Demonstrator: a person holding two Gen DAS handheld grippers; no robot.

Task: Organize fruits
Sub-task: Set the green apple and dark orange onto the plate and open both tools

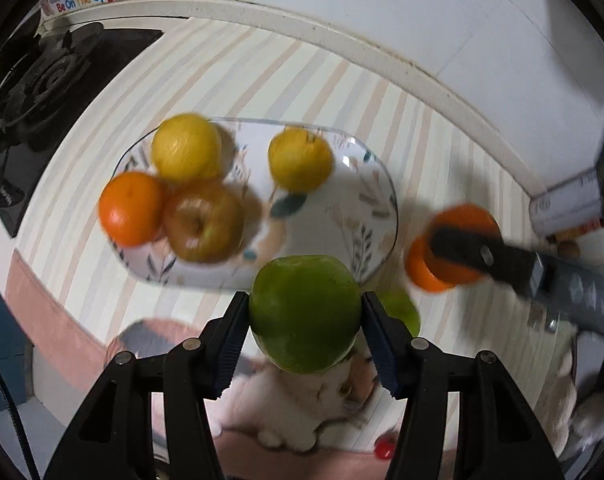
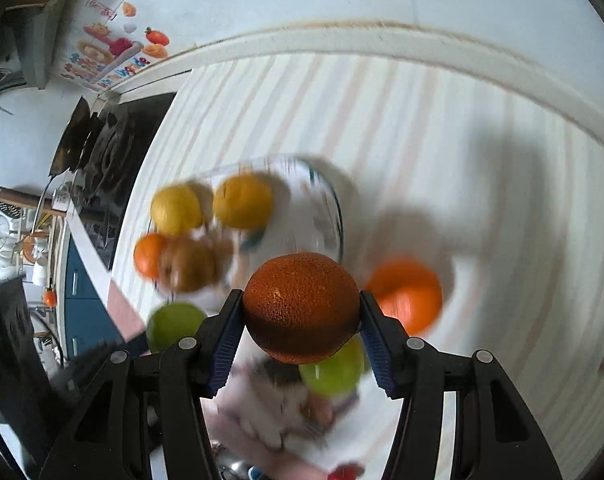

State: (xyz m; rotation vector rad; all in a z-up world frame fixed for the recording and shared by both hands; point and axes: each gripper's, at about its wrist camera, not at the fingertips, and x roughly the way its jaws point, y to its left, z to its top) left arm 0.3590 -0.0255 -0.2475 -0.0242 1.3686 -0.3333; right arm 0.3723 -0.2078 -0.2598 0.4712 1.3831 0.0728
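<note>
My left gripper [image 1: 305, 312] is shut on a green apple [image 1: 305, 314], held above the near edge of the oval floral plate [image 1: 376, 216]. The plate holds two yellow fruits [image 1: 186, 148] [image 1: 300, 160], an orange [image 1: 131, 208] and a brownish apple [image 1: 204, 226]. My right gripper [image 2: 301, 306] is shut on a dark orange [image 2: 301, 306], held right of the plate [image 2: 326, 208]; it also shows in the left wrist view [image 1: 464, 244]. Another orange [image 2: 408, 296] lies on the counter beside the plate. A second green apple [image 2: 334, 372] lies below.
The striped counter [image 1: 382, 92] meets a white wall at the back. A black gas stove [image 1: 42, 80] stands at the left. A cloth with a cartoon print [image 1: 294, 408] hangs at the counter's front edge.
</note>
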